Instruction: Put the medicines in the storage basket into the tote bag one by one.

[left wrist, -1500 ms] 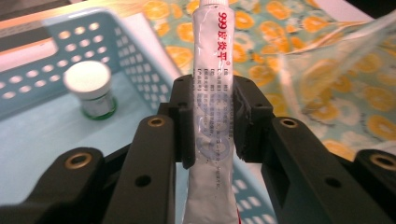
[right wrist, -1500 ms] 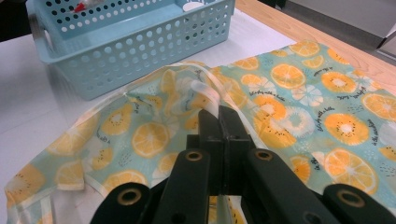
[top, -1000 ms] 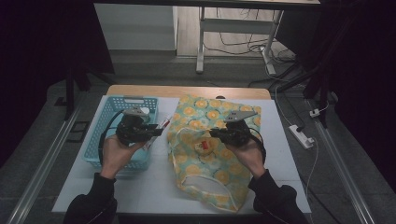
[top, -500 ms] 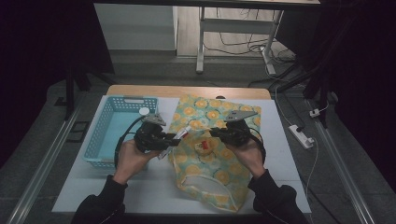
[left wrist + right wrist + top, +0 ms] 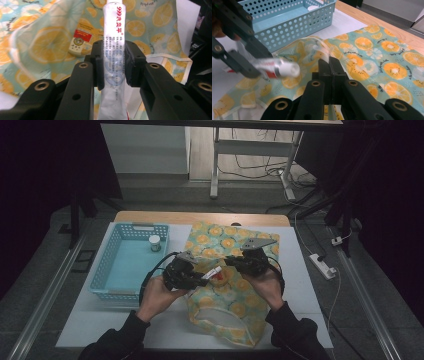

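My left gripper [image 5: 201, 277] is shut on a white tube [image 5: 213, 271] with red print, its tip pointing right at the raised mouth of an orange-slice patterned cloth bag [image 5: 225, 307]. In the left gripper view the pads [image 5: 98, 62] clamp the tube [image 5: 113, 37] at mid-length. Beyond it, a small red-labelled pack [image 5: 81, 42] lies inside the bag [image 5: 45, 42]. My right gripper [image 5: 233, 262] is shut on the bag's upper edge and holds it up. In the right gripper view its jaws [image 5: 329, 66] pinch the cloth [image 5: 374, 50], with the tube [image 5: 284, 68] just left of them.
A light blue perforated basket [image 5: 125, 267] stands left of the bag with a small white jar [image 5: 155, 242] at its far end; its wall [image 5: 294, 27] is close behind the tube. A power strip [image 5: 322, 266] lies on the floor right of the table.
My left gripper has carried the tube to the right, from over the basket to the bag's mouth. The right gripper has stayed put, holding the bag's edge.
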